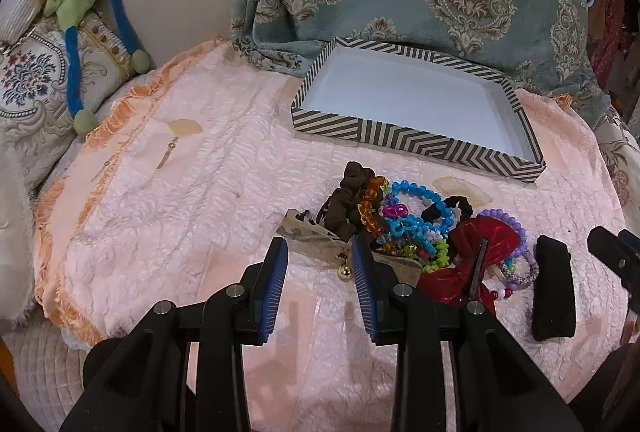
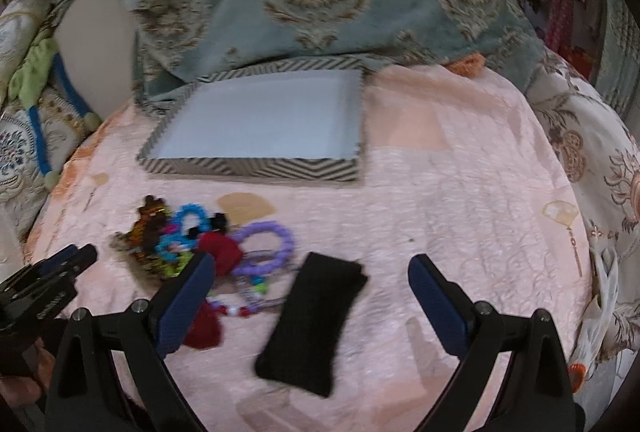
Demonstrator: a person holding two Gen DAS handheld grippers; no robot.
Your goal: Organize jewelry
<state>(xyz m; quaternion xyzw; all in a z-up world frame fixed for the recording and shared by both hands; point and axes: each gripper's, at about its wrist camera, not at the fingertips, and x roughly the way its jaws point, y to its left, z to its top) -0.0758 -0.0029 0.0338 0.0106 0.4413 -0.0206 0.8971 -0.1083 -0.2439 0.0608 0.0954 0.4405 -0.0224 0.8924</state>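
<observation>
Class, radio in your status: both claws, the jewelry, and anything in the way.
Left claw open, empty, at the jewelry pile. Right claw open, empty, over the black pouch. Striped box empty. Nothing blocking it.

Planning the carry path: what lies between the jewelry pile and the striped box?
Only bare pink bedspread, with a tan fan print, separates the jewelry pile from the striped box; both wrist views show it.

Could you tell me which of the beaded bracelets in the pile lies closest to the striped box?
The blue beaded bracelet: it lies at the pile's box-side edge, while the purple beaded bracelet sits further back beside the red fabric.
</observation>
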